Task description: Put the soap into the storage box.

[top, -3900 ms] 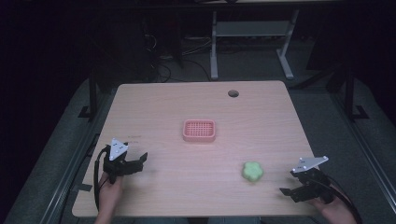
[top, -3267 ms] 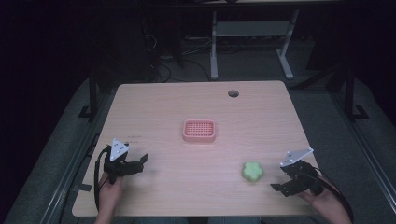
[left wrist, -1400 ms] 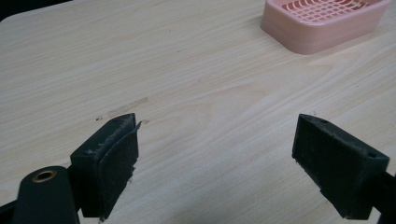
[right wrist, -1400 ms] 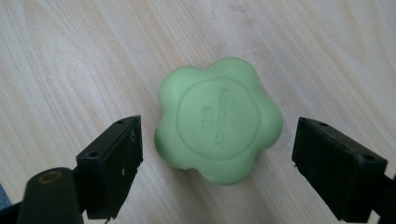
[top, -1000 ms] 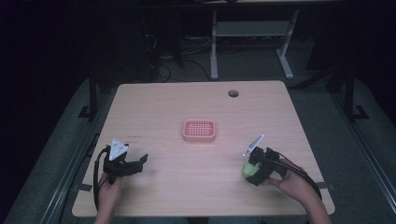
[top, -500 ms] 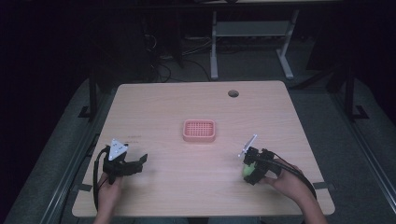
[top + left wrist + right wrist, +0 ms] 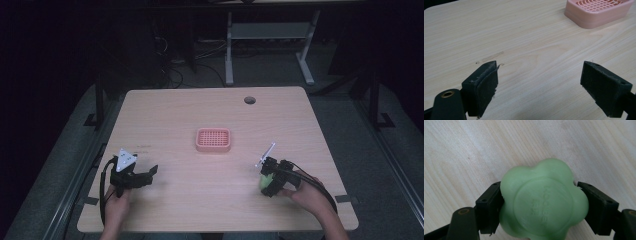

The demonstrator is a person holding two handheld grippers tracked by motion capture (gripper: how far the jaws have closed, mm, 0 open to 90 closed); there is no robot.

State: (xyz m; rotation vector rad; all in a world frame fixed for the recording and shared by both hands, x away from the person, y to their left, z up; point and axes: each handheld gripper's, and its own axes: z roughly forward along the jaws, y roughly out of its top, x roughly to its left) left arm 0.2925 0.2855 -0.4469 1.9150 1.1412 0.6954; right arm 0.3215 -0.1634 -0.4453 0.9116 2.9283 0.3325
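Note:
A green flower-shaped soap (image 7: 541, 202) sits between the two black jaws of my right gripper (image 7: 540, 206), which press on both its sides just over the wooden table. From above, the soap (image 7: 265, 181) shows at the table's front right under my right gripper (image 7: 267, 181). A pink slotted soap dish (image 7: 213, 139) lies at the table's middle; its corner (image 7: 596, 11) appears at the top right of the left gripper view. At the front left my left gripper (image 7: 146, 175) rests open, and its jaws (image 7: 540, 87) stand wide apart with bare wood between them.
The wooden table (image 7: 190, 107) has a round cable hole (image 7: 249, 100) at the back right. Beyond the far edge stand a desk frame and cables on the dark floor. A cable trails from each gripper toward the front edge.
My right gripper moved left from the front right corner to the green soap and closed on it. The left gripper stayed where it was.

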